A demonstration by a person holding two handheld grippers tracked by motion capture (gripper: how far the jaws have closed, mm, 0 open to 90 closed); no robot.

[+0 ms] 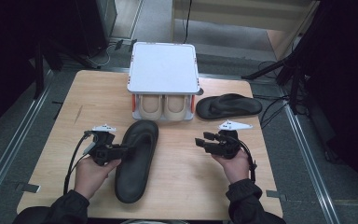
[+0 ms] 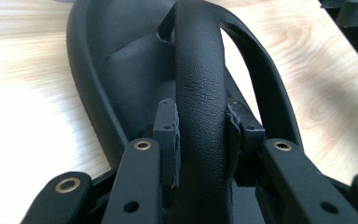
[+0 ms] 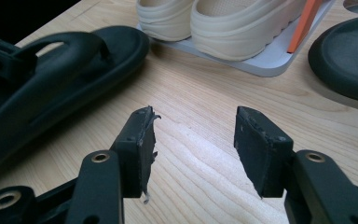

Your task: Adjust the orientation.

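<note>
A black flip-flop sandal (image 1: 137, 158) lies lengthwise on the wooden table (image 1: 191, 186), left of centre. My left gripper (image 1: 121, 150) reaches in from its left side. In the left gripper view its pads (image 2: 166, 126) press on both sides of the sandal's thick black strap (image 2: 200, 84), so the left gripper (image 2: 200, 128) is shut on it. My right gripper (image 1: 200, 140) hovers over bare wood right of centre. It stands open (image 3: 193, 135) with nothing between its fingers. The same sandal (image 3: 51, 70) lies to its left.
A white shoe rack (image 1: 163, 70) stands at the table's far middle, with a pair of beige sandals (image 1: 163, 106) on its lower shelf. A second black sandal (image 1: 228, 106) lies crosswise to the right of the rack. Cables run over the floor beyond the table.
</note>
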